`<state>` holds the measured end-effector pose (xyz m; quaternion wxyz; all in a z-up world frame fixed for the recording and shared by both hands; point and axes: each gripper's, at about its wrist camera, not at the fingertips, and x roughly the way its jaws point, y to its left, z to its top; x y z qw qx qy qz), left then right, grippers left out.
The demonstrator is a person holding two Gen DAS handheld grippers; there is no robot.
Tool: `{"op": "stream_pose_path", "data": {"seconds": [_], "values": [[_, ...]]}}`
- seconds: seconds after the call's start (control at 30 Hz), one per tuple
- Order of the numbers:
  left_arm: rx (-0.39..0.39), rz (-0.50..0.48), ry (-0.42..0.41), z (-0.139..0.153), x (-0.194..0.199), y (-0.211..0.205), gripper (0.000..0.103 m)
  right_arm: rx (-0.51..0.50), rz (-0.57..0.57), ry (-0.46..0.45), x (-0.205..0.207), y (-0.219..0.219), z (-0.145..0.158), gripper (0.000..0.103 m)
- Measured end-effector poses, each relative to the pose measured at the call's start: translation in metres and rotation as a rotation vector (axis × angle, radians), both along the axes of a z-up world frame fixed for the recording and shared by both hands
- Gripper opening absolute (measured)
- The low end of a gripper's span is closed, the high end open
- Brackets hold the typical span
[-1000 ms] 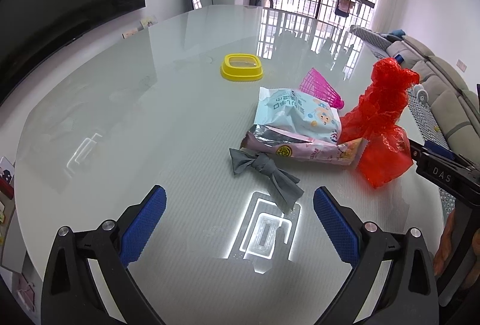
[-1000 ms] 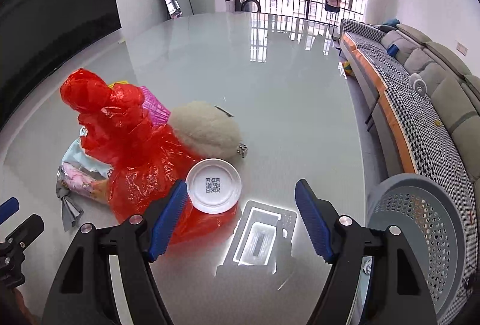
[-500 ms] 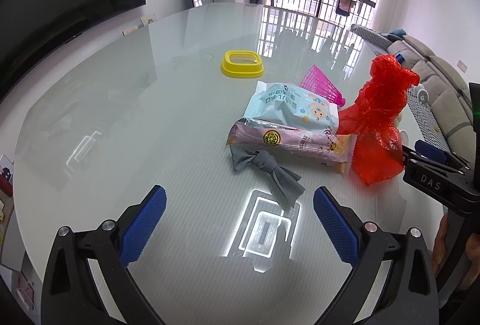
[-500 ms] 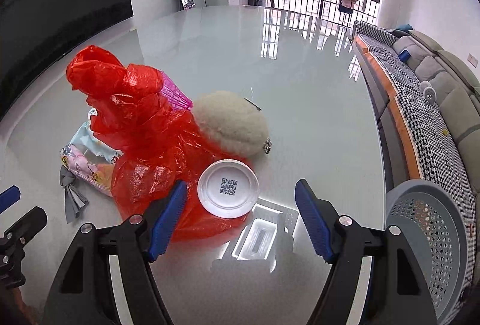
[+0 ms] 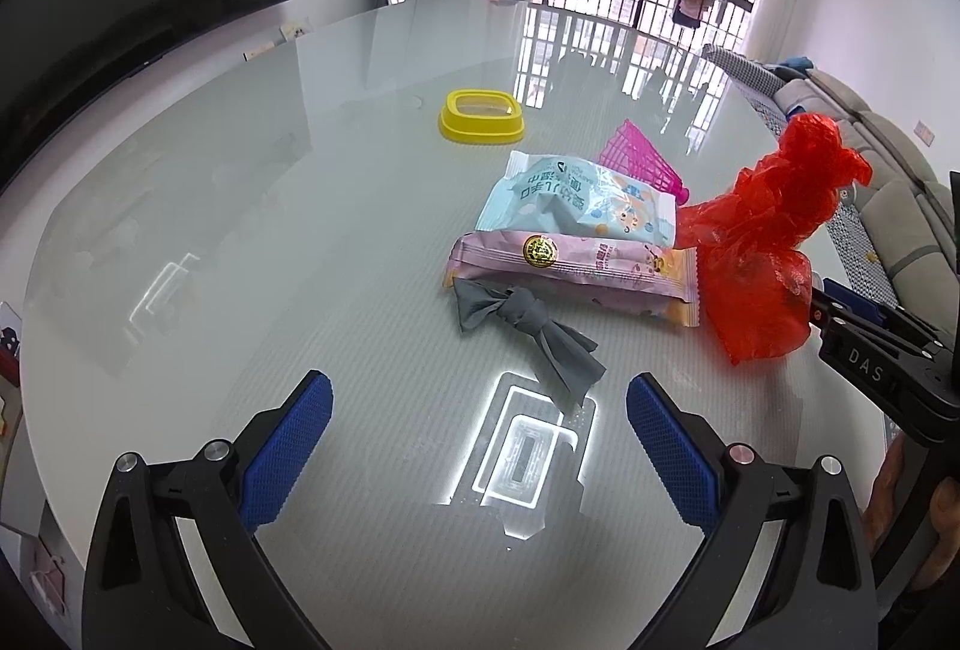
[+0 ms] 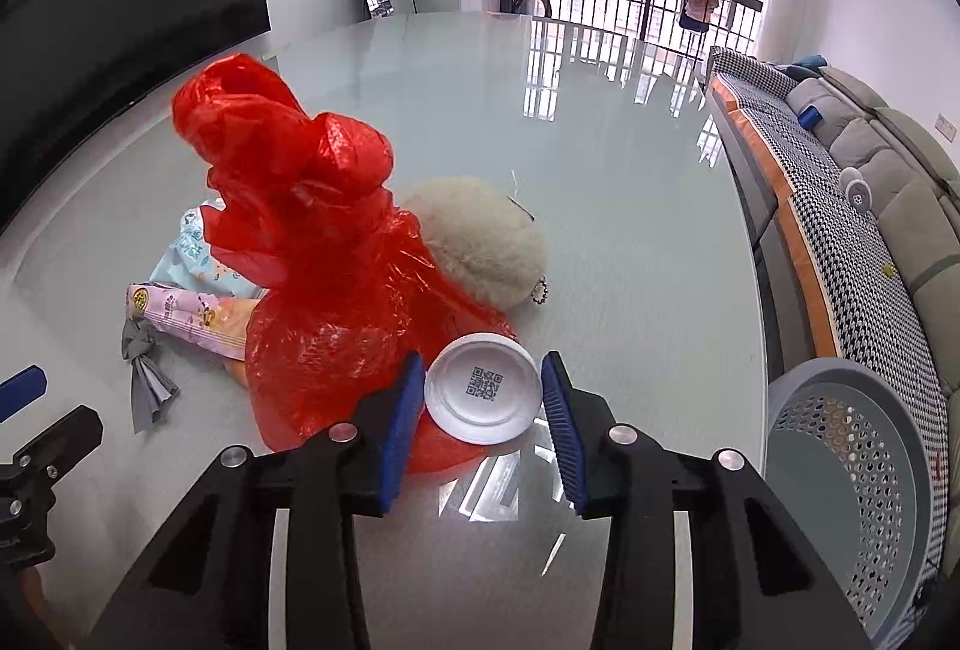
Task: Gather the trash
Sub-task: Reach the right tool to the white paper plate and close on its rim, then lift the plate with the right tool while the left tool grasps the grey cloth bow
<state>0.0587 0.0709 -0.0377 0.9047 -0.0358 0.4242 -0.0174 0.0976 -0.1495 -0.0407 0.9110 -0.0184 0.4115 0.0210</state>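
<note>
My right gripper [image 6: 483, 410] is low over the glass table [image 6: 630, 206], its jaws closing. A white round lid [image 6: 480, 392] with a QR code sits between the blue pads, and both pads touch its rim. The lid lies against a crumpled red plastic bag [image 6: 324, 254]. My left gripper [image 5: 477, 446] hangs open over bare table with nothing between its fingers. Ahead of it lie a knotted grey cloth [image 5: 528, 326], a pink snack packet [image 5: 570, 266] and a light blue packet [image 5: 576, 200]. The red bag [image 5: 762, 254] stands to their right.
A fluffy beige pouch [image 6: 480, 236] lies behind the red bag. A yellow rim-shaped lid [image 5: 482, 116] and a pink plastic mesh piece [image 5: 645, 158] lie farther back. A grey perforated basket [image 6: 852, 470] stands off the table's right edge, beside a sofa [image 6: 870, 206].
The right gripper's jaws have come in from wide apart to either side of the white lid. The left gripper has kept still and open.
</note>
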Motion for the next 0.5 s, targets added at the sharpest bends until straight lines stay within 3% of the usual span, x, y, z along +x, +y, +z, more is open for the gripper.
{"op": "stream_pose_path", "data": {"seconds": [0.5], "values": [[-0.007, 0.006, 0.027, -0.007, 0.005, 0.001, 0.097, 0.046, -0.048, -0.013, -0.047, -0.03, 0.007, 0.039]]}}
